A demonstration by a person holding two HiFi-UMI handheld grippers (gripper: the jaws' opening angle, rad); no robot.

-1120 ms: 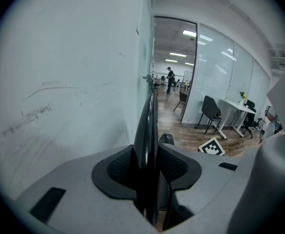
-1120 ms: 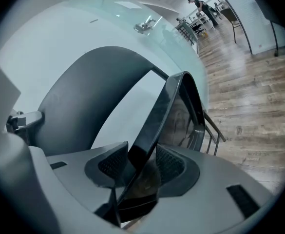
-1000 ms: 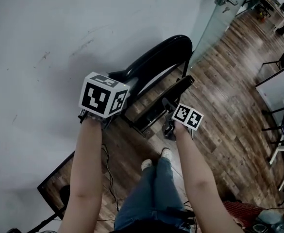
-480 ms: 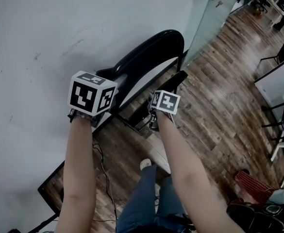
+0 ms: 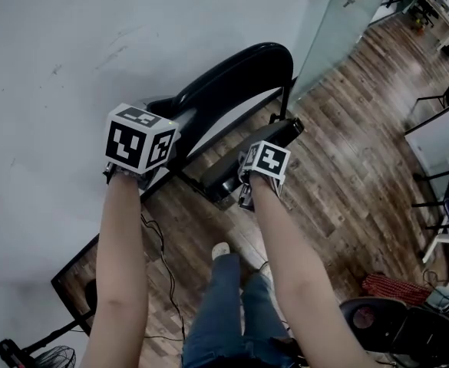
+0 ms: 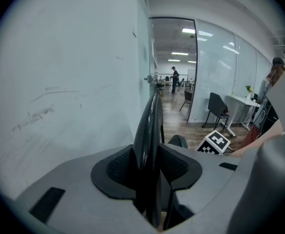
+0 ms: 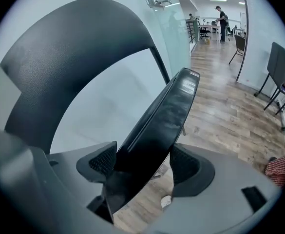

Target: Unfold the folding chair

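jaws of left gripper [image 6: 149,168] clamped on thin edge of backrest [image 5: 239,71], likely to steady frame. right gripper [image 7: 143,165] jaws pressed on both sides of seat [image 7: 169,111], probably to swing it down. folding chair [image 5: 201,102] leaned against wall [image 5: 47,60], seat tilted partly away from wall. no containers seen.

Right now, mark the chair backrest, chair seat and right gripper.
chair backrest [image 5: 236,73]: head view, middle of the curved black panel.
chair seat [image 5: 284,131]: head view, far end of the seat.
right gripper [image 7: 143,164]: right gripper view, midway between its pads, closed on the seat.
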